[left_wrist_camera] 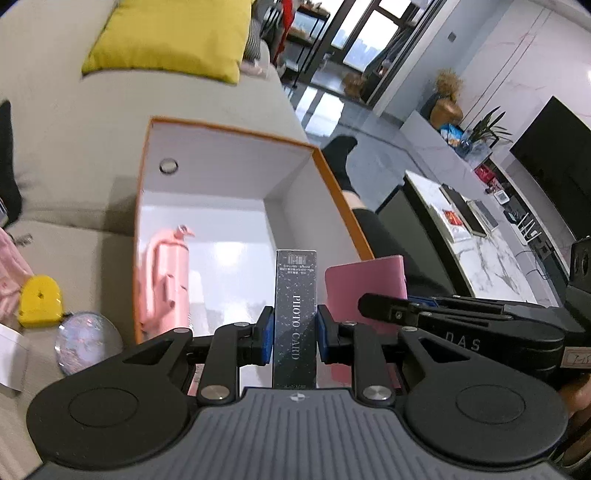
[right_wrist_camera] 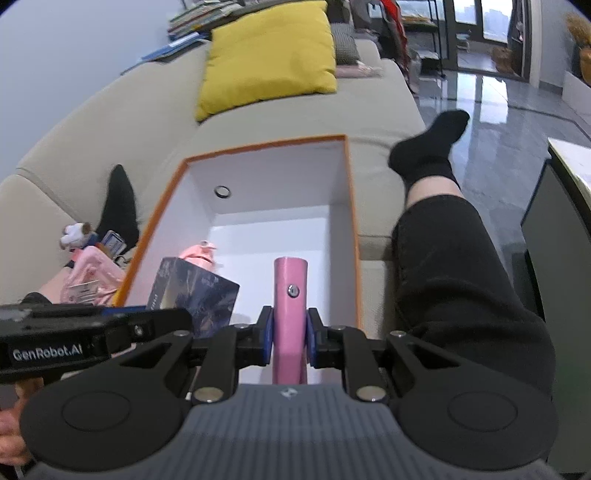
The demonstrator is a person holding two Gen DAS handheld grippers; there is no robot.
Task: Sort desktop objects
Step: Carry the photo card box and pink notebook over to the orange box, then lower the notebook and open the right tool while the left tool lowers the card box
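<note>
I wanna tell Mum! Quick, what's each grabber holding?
Left gripper: shut on the dark speckled "PHOTO CARD" box.
Right gripper: shut on the flat pink snap-button case.

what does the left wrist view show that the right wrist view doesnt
Only the left wrist view shows the yellow tape measure and glittery ball on the sofa, plus the marble table and TV.

Only the right wrist view shows the books behind the sofa and a plush toy.

Both show the orange box with a pink bottle inside, the yellow cushion, the left hand-held gripper shut on the photo card box, and the right hand-held gripper shut on the pink case.
</note>
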